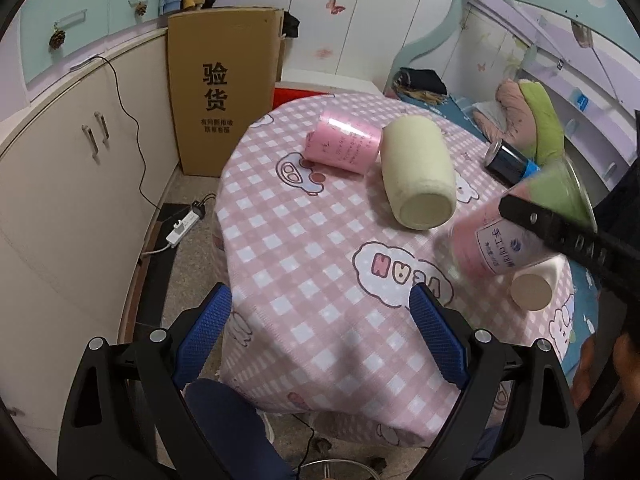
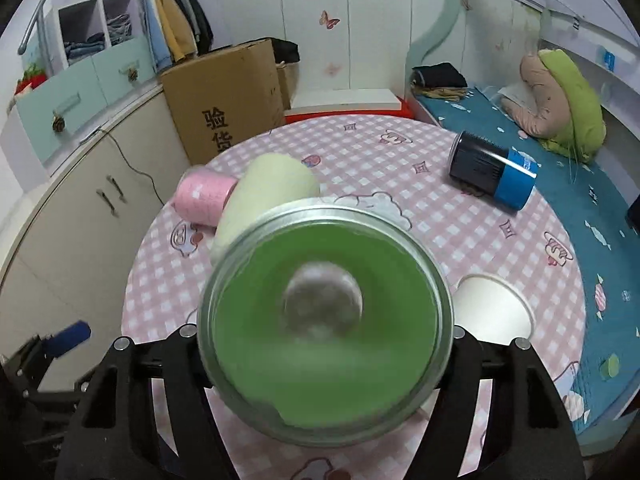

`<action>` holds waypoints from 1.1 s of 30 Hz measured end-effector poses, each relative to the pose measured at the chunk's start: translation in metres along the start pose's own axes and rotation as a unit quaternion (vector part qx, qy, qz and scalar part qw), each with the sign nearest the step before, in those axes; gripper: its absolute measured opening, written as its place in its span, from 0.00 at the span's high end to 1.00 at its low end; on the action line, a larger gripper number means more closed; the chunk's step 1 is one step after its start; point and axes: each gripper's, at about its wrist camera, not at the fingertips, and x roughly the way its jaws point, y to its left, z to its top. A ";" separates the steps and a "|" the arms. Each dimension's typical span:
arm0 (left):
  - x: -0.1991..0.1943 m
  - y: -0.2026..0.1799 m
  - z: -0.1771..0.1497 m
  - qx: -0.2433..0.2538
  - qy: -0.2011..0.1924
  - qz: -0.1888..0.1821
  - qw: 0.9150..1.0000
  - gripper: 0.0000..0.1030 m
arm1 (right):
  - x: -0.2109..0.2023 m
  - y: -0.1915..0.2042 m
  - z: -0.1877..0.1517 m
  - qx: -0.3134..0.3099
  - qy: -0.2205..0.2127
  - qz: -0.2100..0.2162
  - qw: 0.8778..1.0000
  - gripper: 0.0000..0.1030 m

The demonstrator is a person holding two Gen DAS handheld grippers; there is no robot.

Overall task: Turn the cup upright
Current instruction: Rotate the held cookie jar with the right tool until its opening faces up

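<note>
Pink-and-white checked tablecloth (image 1: pixel 312 248) with cartoon prints. Pink cup (image 1: pixel 342 144), cream cup (image 1: pixel 416 172), dark navy can (image 2: pixel 492 170) with blue band. Green-lined clear cup (image 2: pixel 324 312); blue finger pads (image 1: pixel 438 336).

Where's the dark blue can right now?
The dark blue can lies on its side at the table's far right edge, near the bed, beyond the white paper cup; the left wrist view shows it too.
</note>
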 end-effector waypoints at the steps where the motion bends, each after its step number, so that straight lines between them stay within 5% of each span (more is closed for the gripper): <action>1: 0.002 -0.002 0.000 0.002 0.001 0.003 1.000 0.12 | 0.000 0.000 -0.001 -0.005 -0.003 -0.001 1.000 0.35; 20: 0.008 -0.031 0.008 0.022 -0.002 0.010 1.000 0.12 | 0.002 0.000 0.012 -0.022 0.045 -0.016 0.999 0.35; 29: 0.016 -0.038 0.012 0.027 0.002 0.009 1.000 0.12 | 0.008 -0.002 0.012 -0.015 0.030 -0.006 0.999 0.35; 33: 0.018 -0.041 0.013 0.031 0.002 0.010 0.999 0.12 | 0.011 -0.003 0.014 -0.011 0.022 0.004 1.000 0.25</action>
